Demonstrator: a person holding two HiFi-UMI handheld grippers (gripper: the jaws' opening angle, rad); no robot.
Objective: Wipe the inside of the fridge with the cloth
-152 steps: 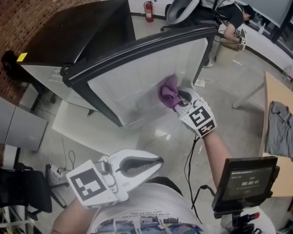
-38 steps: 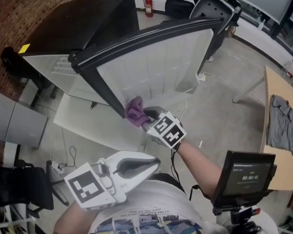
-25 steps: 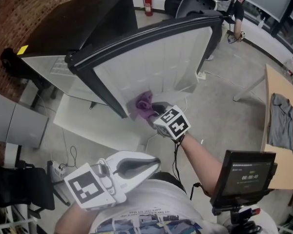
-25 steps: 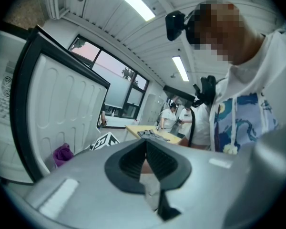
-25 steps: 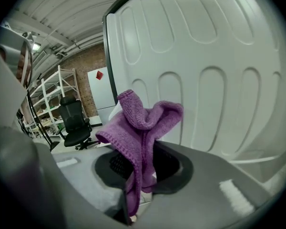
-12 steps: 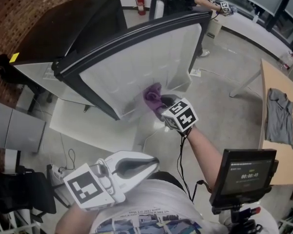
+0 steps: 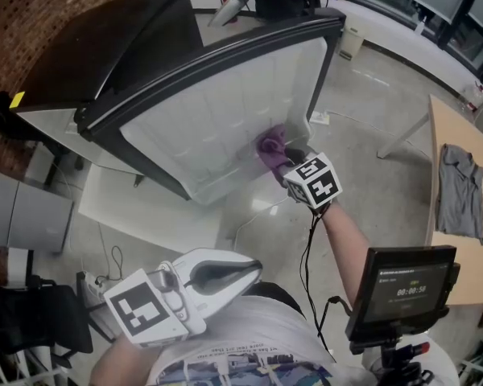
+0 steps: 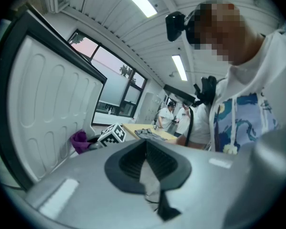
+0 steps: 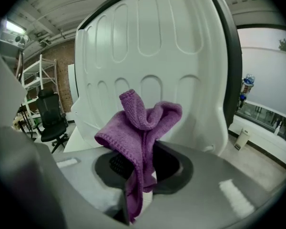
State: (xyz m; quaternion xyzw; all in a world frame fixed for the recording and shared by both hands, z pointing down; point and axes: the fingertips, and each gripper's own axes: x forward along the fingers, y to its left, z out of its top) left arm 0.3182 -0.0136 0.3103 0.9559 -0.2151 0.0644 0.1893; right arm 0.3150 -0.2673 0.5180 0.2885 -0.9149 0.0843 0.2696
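Purple knitted cloth (image 7: 270,145) against the white ribbed liner of the open black fridge door (image 7: 213,115) in the head view, right gripper (image 7: 288,161) behind it, only the right gripper view showing jaws clamped on the cloth, left gripper (image 8: 150,175) in its own view with jaws together, empty.

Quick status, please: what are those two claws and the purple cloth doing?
Right gripper shut on purple cloth, up at the fridge door's white inner panel. Left gripper shut, empty, held low. Nothing blocking the panel.

Brick wall (image 7: 32,6) at far left. Grey concrete floor (image 7: 386,111) throughout. Wooden worktop (image 7: 476,284) at right. Large windows (image 8: 115,85) on far side. Ceiling strip lights (image 8: 140,1) lit.
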